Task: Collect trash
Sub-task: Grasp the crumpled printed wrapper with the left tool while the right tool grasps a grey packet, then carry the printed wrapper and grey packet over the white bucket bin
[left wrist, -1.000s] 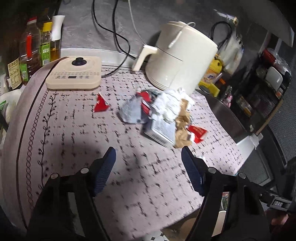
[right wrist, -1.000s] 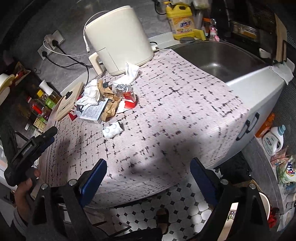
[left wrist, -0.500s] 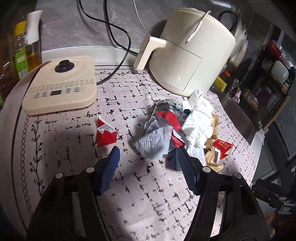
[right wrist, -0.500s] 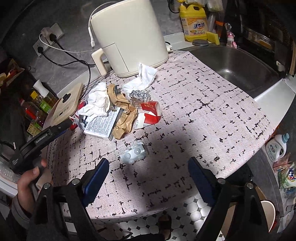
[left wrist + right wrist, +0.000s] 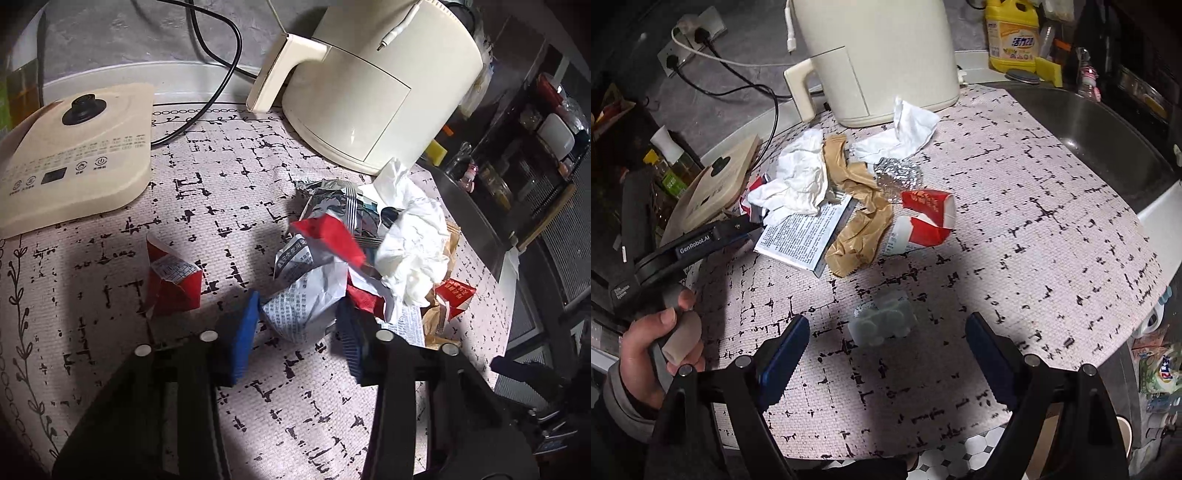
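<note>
Closing on crumpled printed paper, left gripper jaws touching it, right gripper jaws wide, empty, above mat

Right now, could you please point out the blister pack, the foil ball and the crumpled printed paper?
blister pack (image 5: 881, 323), right wrist view, on its bubbles.
foil ball (image 5: 897, 177), right wrist view, on its crinkled middle.
crumpled printed paper (image 5: 301, 302), left wrist view, on its printed face.
</note>
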`<act>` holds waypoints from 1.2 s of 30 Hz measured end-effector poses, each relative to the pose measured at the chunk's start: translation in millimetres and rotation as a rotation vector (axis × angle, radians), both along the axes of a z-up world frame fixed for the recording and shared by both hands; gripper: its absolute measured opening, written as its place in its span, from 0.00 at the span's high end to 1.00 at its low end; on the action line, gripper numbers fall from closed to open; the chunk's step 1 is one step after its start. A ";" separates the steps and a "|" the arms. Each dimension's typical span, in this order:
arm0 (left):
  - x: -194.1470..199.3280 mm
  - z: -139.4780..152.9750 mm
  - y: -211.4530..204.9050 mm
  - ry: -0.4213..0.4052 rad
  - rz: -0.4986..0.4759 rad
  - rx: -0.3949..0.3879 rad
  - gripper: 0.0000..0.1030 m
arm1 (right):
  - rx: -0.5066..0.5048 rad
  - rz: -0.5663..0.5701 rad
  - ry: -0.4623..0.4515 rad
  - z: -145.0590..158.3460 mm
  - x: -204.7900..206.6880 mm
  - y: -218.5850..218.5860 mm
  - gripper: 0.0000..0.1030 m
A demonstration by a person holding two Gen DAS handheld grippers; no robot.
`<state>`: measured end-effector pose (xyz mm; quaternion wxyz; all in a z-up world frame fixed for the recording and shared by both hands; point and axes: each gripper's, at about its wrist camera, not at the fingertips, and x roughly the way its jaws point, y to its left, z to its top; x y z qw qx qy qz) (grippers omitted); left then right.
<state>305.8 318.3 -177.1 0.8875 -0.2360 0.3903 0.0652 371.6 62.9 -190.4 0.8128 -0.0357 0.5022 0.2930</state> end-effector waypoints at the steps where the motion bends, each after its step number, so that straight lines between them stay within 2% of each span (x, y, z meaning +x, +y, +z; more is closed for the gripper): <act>1: -2.3 1.9 0.5 -0.005 0.009 -0.001 0.65 | -0.006 0.012 0.002 -2.1 0.5 3.5 0.22; 4: -12.6 9.0 4.1 -0.018 0.037 -0.001 0.68 | -0.043 0.028 -0.013 -6.7 1.3 11.5 0.29; 6: -21.5 13.4 6.1 -0.026 0.057 -0.001 0.72 | -0.053 0.042 -0.005 -10.4 2.9 14.9 0.39; 7: -27.1 15.9 6.9 -0.030 0.069 -0.003 0.72 | -0.054 0.049 0.003 -12.3 3.2 16.6 0.50; 8: -32.1 18.0 7.3 -0.035 0.079 -0.003 0.73 | -0.058 0.057 0.011 -14.1 3.3 18.0 0.57; 22: -93.7 36.0 -12.7 -0.049 0.219 0.038 0.73 | 0.059 0.158 -0.023 8.9 -22.4 2.0 0.58; 30: -127.4 54.2 -58.3 -0.053 0.261 0.065 0.73 | 0.099 0.185 -0.052 25.8 -35.6 -35.2 0.58; 36: -145.1 59.7 -95.7 -0.046 0.260 0.075 0.73 | 0.132 0.152 -0.053 35.6 -42.3 -79.5 0.58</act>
